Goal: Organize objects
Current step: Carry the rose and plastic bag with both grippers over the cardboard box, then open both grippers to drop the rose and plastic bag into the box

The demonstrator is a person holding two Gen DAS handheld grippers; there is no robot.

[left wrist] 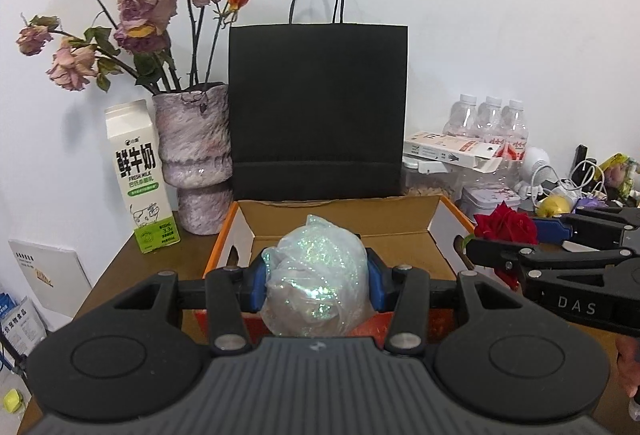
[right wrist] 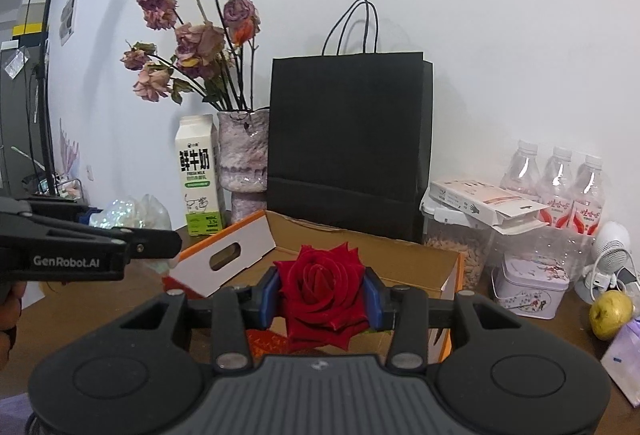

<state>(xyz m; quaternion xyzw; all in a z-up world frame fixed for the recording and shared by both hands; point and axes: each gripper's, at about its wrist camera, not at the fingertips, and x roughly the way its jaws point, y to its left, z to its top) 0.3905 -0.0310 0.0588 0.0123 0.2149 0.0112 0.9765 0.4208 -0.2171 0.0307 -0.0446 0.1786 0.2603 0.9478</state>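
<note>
Clamped between the blue pads of the left gripper is a glittery plastic bundle, held just above the near edge of an open cardboard box; the jaws are partly closed and press on both of its sides. The bundle is roughly egg-shaped, its long axis upright and its knotted tip pointing up. A red rose is gripped by the right gripper in the same way, with jaws narrowly set and pads touching the petals on either side; the bloom is turned face-on to the camera, and its stem cannot be made out. The box is set on a brown table, with a black paper bag standing upright just behind it, and a vase of dried roses and a milk carton to the far left. From the left wrist view, the right gripper and rose are seen from the side at the right edge. Only in the right wrist view are shown a lamp stand at the far left, a yellow pear, a floral tin and the box's handle cutout.
</note>
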